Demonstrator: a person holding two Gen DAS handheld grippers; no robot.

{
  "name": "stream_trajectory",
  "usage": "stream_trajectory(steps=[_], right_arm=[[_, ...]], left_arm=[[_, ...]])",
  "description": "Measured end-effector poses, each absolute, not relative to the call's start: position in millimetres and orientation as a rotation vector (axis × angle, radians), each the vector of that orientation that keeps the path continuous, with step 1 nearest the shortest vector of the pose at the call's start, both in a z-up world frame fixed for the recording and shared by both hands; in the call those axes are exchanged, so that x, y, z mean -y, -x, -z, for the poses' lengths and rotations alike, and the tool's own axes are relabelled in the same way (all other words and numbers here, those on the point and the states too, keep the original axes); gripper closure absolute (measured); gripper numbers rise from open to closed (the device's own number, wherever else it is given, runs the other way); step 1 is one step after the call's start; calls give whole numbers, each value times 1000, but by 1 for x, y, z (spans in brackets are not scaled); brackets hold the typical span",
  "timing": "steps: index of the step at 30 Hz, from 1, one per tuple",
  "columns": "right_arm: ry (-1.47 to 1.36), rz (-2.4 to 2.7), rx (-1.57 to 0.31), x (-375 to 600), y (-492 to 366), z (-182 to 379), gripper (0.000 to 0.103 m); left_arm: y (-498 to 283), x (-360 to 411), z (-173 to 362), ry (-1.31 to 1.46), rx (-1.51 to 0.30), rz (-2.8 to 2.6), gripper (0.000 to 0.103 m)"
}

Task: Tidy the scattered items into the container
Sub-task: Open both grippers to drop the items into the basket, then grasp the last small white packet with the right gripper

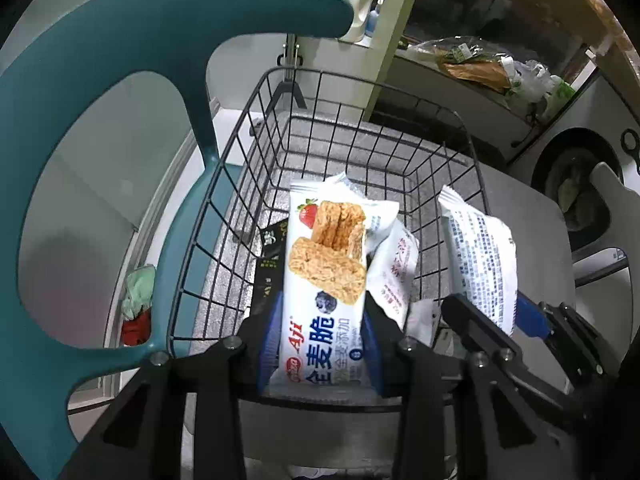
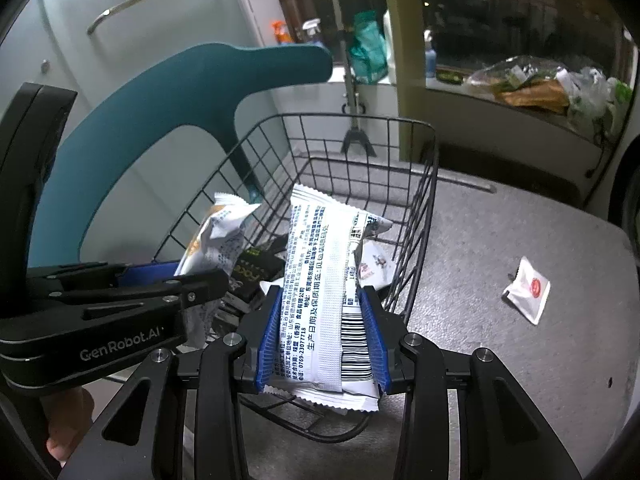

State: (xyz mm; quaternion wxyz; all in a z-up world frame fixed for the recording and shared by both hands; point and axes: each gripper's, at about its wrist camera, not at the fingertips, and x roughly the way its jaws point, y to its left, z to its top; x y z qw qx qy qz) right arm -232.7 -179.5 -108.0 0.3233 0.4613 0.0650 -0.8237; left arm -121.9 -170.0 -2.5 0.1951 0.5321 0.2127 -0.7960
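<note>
Lower ends of both packets are cut off behind the blue ribbed pads; basket floor contents are only partly made out.

Left gripper (image 1: 320, 344): jaws clamped on a white snack packet (image 1: 326, 276), printed face up, showing cereal bars, a strawberry and blue lettering. The packet stands up from between the jaws and leans forward over the near rim of the wire basket (image 1: 224, 208). Glossy film, crimped top edge.

Right gripper (image 2: 322, 340): jaws clamped on a second white packet (image 2: 320, 300), back face shown, with fine print, a centre seam and a barcode. Serrated ends, crinkled plastic. It rises from the jaws over the basket's near rim. In the left wrist view this gripper and its packet are seen to the right of the left jaws, at the basket's right wall.

Basket: black wire grid, rectangular, open top, set on a grey speckled desk (image 2: 500, 240). Beyond the jaws, inside it, lie a dark packet (image 2: 252, 272), lettering only partly legible, and small white sachets, mostly hidden by the held packets.

On the desk, outside the basket and well right of the right jaws, lies one small white sachet (image 2: 528, 290) with a red round mark, flat.

A teal chair back (image 1: 100, 120) curves left of the basket. Part of a hand (image 2: 66, 424) is seen under the left gripper body.
</note>
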Motion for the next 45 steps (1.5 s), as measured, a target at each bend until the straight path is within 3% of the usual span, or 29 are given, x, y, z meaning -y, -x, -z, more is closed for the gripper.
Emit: stream_trajectory(steps=[8,13,23,29,39,45], right_arm=[[-1177,2197,-178,174,231,108,59],[-1175,2192,-126,164,233,103,54],[-1153,2242,-106,130,226,87,54],[-1154,2357,-92,67,233,81,54],[-1344,2496,-39,-49,273,137,55],[-1409,2441,-22,-57,296,179,55]], left_arm=[[121,170,-5,-1471,-539,2209,59],[118,172,-10,-1434,-575,2224,45],[123,139,-27,-1431,-550,2277,45],[148,75,-34,-1476,-495,2368,45],[182,-40,11,-1622,-484,2427,45],[194,-49,65,-1618,-562,2314,45]])
